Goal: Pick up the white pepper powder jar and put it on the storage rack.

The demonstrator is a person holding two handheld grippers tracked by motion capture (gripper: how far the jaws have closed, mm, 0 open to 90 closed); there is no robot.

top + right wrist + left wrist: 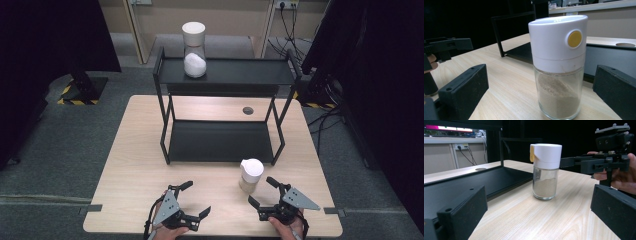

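A small glass shaker jar (251, 175) with a white cap and beige powder stands upright on the wooden table (135, 165), just in front of the black shelf rack (222, 142). My right gripper (261, 191) is open right behind the jar; in the right gripper view the jar (559, 67) stands close, ahead of and between the spread jaws, untouched. My left gripper (197, 198) is open and holds nothing, to the jar's left; its view shows the jar (545, 172) farther off, with the right gripper (599, 162) beside it. A taller jar of white powder (194, 50) stands on the rack's top shelf.
The rack's lower shelf (220, 140) lies bare, close behind the small jar. A round cable hole (248, 110) is in the table behind the rack. Dark curtains and cables (325, 120) flank the table. The near table edge runs just under both hands.
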